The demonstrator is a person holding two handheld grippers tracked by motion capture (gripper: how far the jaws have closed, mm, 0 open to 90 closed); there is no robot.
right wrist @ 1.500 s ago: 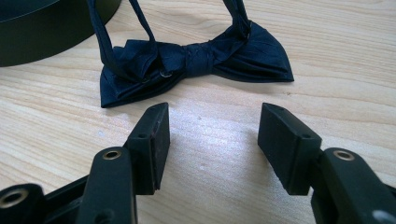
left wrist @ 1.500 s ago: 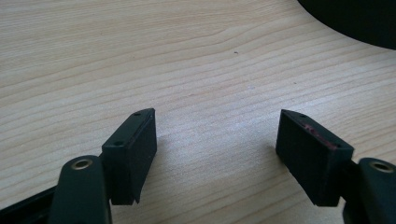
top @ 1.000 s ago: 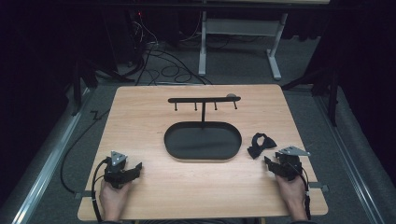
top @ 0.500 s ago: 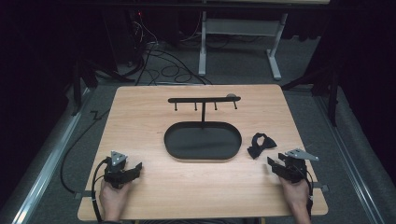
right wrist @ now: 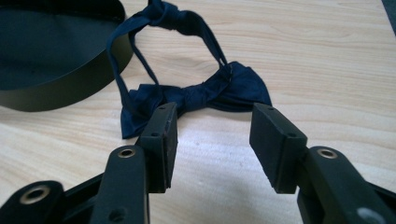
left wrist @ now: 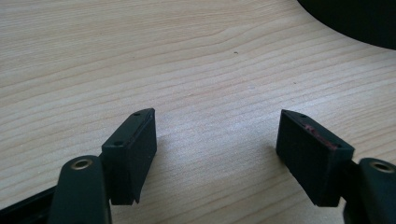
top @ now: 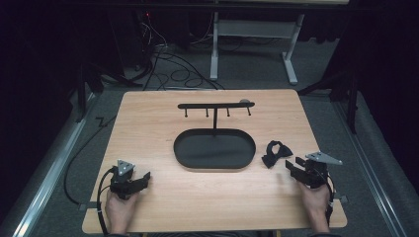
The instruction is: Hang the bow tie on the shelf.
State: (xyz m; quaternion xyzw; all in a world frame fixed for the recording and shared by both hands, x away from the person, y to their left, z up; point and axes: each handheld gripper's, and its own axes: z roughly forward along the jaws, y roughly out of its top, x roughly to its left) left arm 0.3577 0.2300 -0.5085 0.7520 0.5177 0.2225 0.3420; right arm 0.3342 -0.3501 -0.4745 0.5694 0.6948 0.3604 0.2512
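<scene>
Wooden table (top: 163,123), light grain. At its centre a black oval tray (top: 214,150), with a black hook rack (top: 216,105) on a thin post standing at the tray's far rim. Left gripper (top: 140,180) rests near the front-left corner, held in the left hand (top: 118,210); jaws spread wide over bare wood, nothing between them. Right gripper (top: 292,168) at front right, held in the right hand (top: 314,201); jaws parted, empty. Navy bow tie (right wrist: 205,91) lies flat on the table just beyond the right jaw tips, just beside the tray's right end, its strap looped toward the tray wall.
</scene>
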